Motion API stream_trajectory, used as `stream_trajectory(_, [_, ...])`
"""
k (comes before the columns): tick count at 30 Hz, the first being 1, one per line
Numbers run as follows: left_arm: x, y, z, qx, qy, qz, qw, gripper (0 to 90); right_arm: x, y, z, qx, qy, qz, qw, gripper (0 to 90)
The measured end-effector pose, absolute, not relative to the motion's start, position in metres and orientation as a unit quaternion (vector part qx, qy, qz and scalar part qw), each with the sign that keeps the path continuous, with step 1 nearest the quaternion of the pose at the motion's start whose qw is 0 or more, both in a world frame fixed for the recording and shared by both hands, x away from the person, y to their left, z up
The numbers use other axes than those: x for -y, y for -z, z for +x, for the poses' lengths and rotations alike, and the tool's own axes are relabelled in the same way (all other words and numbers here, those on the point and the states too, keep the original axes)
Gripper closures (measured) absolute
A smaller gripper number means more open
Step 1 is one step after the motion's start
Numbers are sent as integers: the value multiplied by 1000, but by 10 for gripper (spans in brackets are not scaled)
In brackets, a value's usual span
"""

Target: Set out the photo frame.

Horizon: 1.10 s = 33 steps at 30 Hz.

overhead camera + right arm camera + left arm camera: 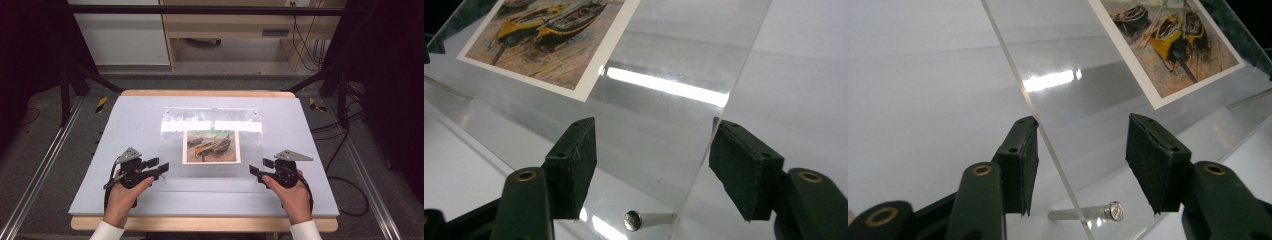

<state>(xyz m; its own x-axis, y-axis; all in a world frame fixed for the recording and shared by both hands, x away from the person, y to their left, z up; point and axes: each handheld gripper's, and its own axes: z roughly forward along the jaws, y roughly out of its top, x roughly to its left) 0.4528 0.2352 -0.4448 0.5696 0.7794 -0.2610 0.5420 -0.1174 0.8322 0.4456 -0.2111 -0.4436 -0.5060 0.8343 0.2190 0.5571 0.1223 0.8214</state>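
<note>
My 2 hands bring the left gripper (pixel 156 166) and right gripper (pixel 261 167), jaws wide, astride the near side edges of the clear acrylic frame (pixel 212 150) at mid-table; beyond lies its boat picture (pixel 211 146). I should close evenly, clear of the steel standoffs (pixel 1087 213).

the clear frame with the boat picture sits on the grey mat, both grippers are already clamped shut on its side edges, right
Not quite. The clear frame with the boat picture does sit on the grey mat, but neither gripper is clamped. The left gripper view shows the left gripper open astride the left edge, and the right gripper view shows the right gripper open astride the right edge.
</note>
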Motion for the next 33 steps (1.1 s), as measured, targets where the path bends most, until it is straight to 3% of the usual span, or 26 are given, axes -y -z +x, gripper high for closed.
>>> stream_trajectory(33, [-242,446,413,-438,-151,738,491,683,215,445,401,-736,-456,457,205,606])
